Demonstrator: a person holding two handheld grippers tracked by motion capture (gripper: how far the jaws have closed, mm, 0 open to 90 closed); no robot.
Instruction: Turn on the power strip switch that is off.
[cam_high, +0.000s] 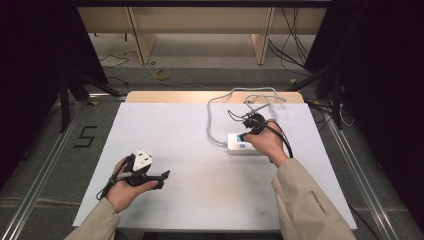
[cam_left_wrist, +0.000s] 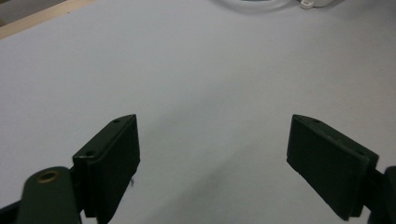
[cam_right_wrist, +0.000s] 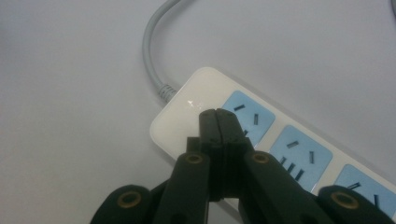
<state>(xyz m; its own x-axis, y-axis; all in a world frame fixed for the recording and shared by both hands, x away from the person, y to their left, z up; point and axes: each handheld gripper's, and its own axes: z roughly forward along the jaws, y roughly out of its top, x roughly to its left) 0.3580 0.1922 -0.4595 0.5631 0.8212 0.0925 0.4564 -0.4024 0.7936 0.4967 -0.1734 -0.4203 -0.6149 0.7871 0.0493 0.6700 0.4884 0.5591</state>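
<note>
With its jaws pressed together on nothing, the right tool (cam_right_wrist: 218, 122) rests its tips on the cord end of the white power strip (cam_right_wrist: 261, 140), probably at its switch; the left tool (cam_left_wrist: 212, 158) hangs wide open and empty over bare counter (cam_high: 200, 150). Sockets vacant; no plugging begun, by appearance.

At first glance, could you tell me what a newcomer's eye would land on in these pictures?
Most striking is the white power strip with pale blue sockets, right of centre on the white table, its grey cord looping toward the far edge. The right gripper, jaws pressed together, sits over the strip's cord end, beside the first socket. Near the front left, the left gripper hovers open over bare table, holding nothing.
</note>
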